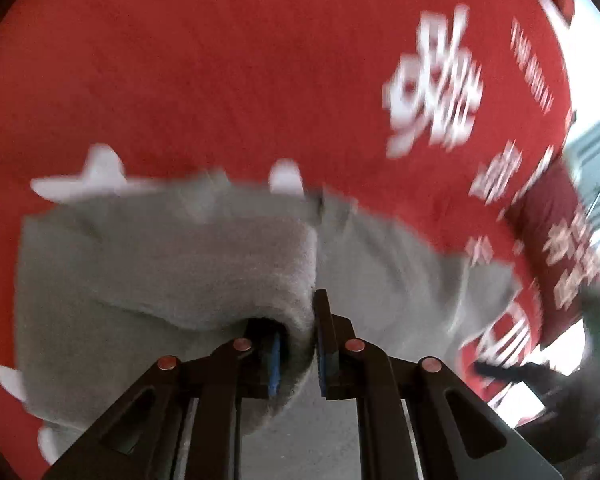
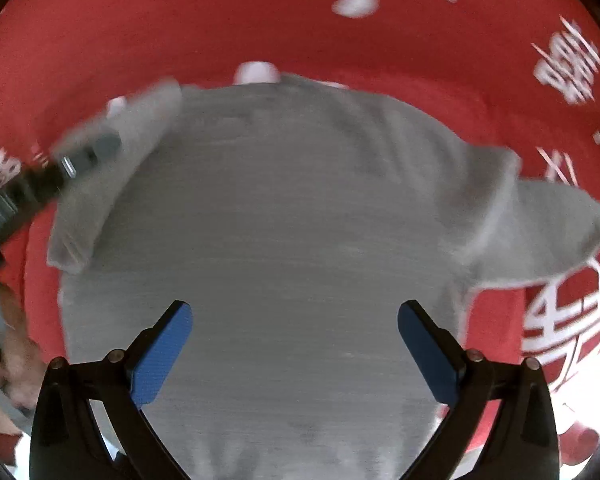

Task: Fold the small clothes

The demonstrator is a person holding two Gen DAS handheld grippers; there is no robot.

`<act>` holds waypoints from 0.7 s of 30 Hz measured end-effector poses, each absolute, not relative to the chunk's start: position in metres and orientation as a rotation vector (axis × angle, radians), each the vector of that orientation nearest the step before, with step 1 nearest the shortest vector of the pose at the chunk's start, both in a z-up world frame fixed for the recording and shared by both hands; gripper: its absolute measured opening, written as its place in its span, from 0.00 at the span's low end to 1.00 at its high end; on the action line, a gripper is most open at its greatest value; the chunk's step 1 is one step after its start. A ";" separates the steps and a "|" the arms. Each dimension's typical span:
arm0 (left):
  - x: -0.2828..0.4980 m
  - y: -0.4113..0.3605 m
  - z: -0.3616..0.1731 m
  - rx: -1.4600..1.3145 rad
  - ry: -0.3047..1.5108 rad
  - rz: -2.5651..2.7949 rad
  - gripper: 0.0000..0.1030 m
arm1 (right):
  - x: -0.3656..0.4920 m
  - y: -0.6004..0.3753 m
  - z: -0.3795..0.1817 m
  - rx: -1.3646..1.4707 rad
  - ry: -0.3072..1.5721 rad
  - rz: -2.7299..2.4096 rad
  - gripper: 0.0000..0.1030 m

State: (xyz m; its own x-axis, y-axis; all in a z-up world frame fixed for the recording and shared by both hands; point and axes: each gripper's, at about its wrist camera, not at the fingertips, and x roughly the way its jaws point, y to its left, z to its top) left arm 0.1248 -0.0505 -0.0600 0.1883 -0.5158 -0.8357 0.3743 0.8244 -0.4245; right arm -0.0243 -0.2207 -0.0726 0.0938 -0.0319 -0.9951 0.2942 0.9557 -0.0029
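A small grey garment (image 2: 292, 208) lies spread on a red cloth, with one short sleeve (image 2: 556, 228) sticking out to the right. My left gripper (image 1: 298, 344) is shut on a fold of the grey fabric (image 1: 220, 272), which bulges up between its blue pads. The right wrist view shows this left gripper (image 2: 100, 148) at the garment's upper left, pinching the other sleeve, which is folded in over the body. My right gripper (image 2: 294, 320) hangs open above the garment's middle, pointing down, with nothing between its fingers. Both views are blurred by motion.
The red cloth (image 1: 220, 60) bears large white characters (image 1: 436, 80) and covers the surface around the garment. A person's hand (image 2: 4, 360) holds the left gripper's handle at the left edge. A dark blurred shape (image 1: 560, 380) and a bright floor lie past the cloth's right edge.
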 end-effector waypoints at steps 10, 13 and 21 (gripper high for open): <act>0.092 -0.045 -0.041 0.039 1.235 -0.542 0.77 | -0.015 -0.251 -0.064 0.204 1.416 -0.231 1.00; 0.088 -0.005 -0.014 0.077 1.172 -0.465 0.81 | 0.008 -0.224 -0.051 0.137 1.363 -0.146 1.00; 0.108 0.101 -0.054 0.057 1.303 -0.130 0.81 | 0.069 -0.081 -0.069 -0.315 1.271 0.140 0.99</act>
